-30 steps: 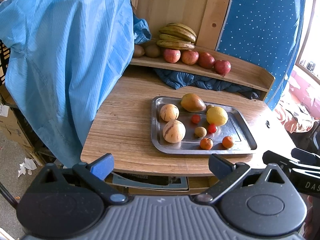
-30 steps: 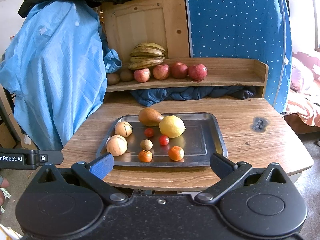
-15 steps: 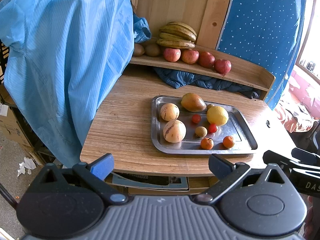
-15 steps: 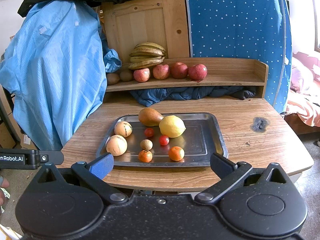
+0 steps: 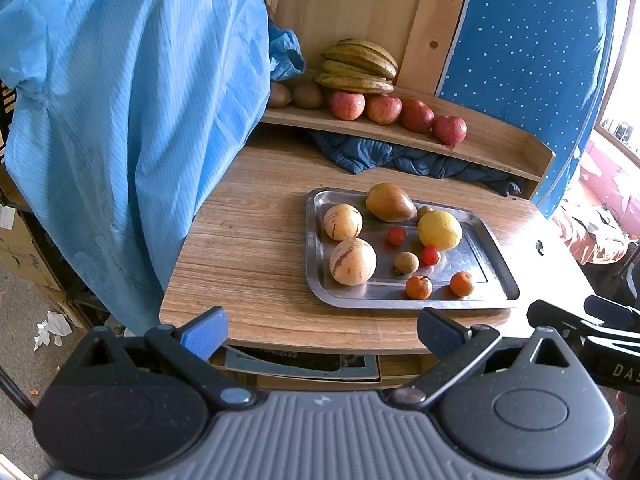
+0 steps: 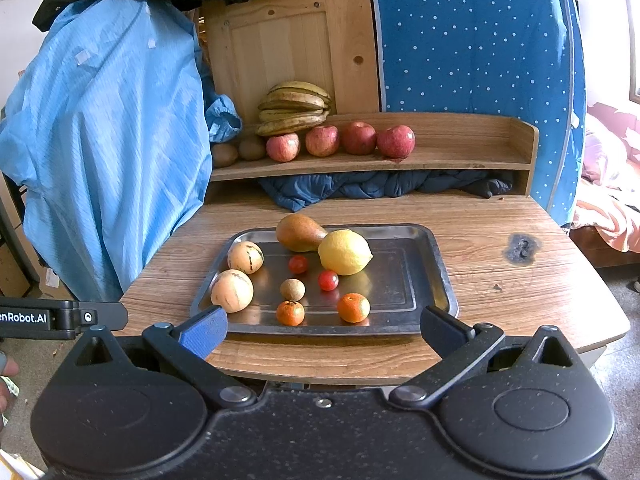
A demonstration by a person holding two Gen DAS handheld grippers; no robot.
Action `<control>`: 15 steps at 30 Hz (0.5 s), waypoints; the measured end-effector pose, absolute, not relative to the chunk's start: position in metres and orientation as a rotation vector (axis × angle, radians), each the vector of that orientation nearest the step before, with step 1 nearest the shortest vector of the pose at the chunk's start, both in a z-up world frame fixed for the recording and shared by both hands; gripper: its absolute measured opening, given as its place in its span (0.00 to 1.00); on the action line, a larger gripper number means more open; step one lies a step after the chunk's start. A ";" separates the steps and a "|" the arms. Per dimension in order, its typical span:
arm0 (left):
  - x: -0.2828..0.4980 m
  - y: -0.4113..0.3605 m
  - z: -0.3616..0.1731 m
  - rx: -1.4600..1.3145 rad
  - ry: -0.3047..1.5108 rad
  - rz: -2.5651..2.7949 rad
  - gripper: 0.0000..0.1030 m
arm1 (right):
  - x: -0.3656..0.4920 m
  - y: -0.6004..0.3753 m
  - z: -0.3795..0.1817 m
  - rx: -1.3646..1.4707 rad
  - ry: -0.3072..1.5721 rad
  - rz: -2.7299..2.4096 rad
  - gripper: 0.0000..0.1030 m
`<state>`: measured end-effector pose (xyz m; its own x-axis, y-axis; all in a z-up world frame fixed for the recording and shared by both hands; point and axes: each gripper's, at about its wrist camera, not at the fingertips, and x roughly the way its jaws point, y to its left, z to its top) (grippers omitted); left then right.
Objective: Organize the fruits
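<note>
A steel tray lies on the wooden table. It holds a yellow lemon, a brownish mango, two striped pale melons, two cherry tomatoes, two small oranges and a small brown fruit. On the back shelf sit bananas, several red apples and kiwis. My left gripper and right gripper are both open and empty, held before the table's front edge.
A blue garment hangs at the table's left side. Dark blue cloth is stuffed under the shelf. A dotted blue curtain hangs behind. The table has a dark burn mark on its right part. A bed lies to the right.
Both views have shifted only very slightly; the fruits and the grippers' openings are unchanged.
</note>
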<state>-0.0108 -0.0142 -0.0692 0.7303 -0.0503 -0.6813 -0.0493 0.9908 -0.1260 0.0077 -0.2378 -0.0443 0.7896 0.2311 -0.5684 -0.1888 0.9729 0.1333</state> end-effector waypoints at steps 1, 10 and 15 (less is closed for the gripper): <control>-0.009 -0.014 -0.069 -0.139 0.754 -0.001 0.99 | 0.008 -0.237 -0.045 0.071 0.621 0.226 0.99; -0.004 -0.013 -0.071 -0.140 0.767 0.007 0.99 | 0.015 -0.234 -0.047 0.068 0.630 0.224 0.99; -0.003 -0.013 -0.071 -0.137 0.778 0.021 0.99 | 0.018 -0.233 -0.048 0.066 0.633 0.223 0.99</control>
<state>-0.0031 -0.0129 -0.0706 0.7129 -0.0319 -0.7006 -0.0692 0.9909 -0.1156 0.0177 -0.2329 -0.0484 0.7830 0.2262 -0.5794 -0.1861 0.9741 0.1287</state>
